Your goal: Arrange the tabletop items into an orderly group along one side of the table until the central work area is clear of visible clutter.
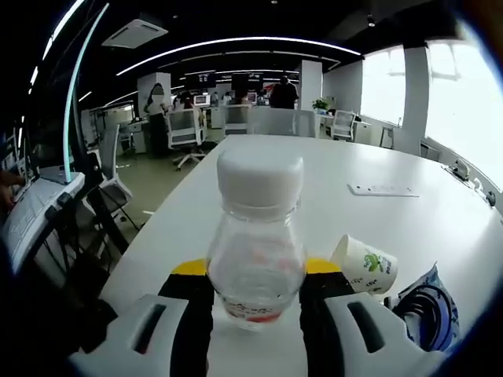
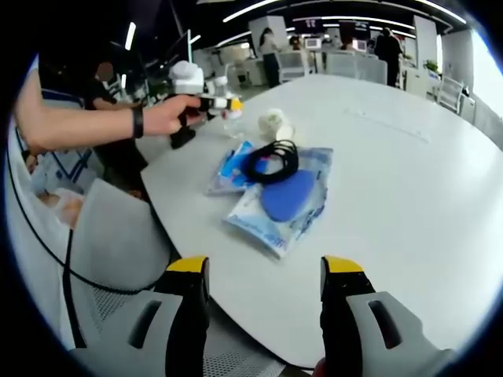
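The left tongs are gripping a clear bottle with a white cap, holding it upright between both jaws at the near edge of the white worktop. Just right of it, a paper cup is lying on its side, and a black cable is resting on a blue packet beyond that. The right tongs are hanging wide apart and holding nothing, over the worktop's edge. Ahead of them, the cable and a blue pad are lying on plastic packets. Farther off, a hand is holding the left tongs beside the cup.
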Demonstrator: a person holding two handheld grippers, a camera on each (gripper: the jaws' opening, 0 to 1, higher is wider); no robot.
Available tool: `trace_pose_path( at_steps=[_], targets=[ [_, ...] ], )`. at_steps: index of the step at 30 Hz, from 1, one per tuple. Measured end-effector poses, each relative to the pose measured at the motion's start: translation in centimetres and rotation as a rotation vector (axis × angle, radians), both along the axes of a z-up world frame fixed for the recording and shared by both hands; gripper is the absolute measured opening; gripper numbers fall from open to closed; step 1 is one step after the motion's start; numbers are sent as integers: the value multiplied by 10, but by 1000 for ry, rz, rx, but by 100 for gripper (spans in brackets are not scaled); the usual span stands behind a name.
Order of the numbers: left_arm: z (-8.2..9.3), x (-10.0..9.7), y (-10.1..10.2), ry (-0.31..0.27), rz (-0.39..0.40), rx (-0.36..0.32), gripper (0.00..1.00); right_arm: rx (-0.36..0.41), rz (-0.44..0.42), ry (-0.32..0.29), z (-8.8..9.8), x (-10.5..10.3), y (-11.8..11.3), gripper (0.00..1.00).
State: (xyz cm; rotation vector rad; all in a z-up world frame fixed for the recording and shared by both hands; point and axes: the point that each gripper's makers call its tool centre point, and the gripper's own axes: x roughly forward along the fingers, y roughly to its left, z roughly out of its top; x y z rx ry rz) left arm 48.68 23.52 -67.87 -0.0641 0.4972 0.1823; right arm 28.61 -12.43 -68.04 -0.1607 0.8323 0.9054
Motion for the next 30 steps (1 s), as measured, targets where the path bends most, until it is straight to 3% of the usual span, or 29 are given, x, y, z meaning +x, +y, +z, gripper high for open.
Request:
trace_pose_path(
  at_steps=[4,10,20,30],
  targets=[
    [0,-1,-2,20,-23,-6,43,2,5,-3,0,0,3,55],
    [7,-4,-2,4,-22,-7,52,6,7,-2,-1,0,7,56],
    [8,-14,0,1,-90,-31,48,10,10,-7,-1,-2,11,56],
    [12,-12,-9,1,-250,-33,44,6,7,-5,-2,-8,12,56]
  ],
)
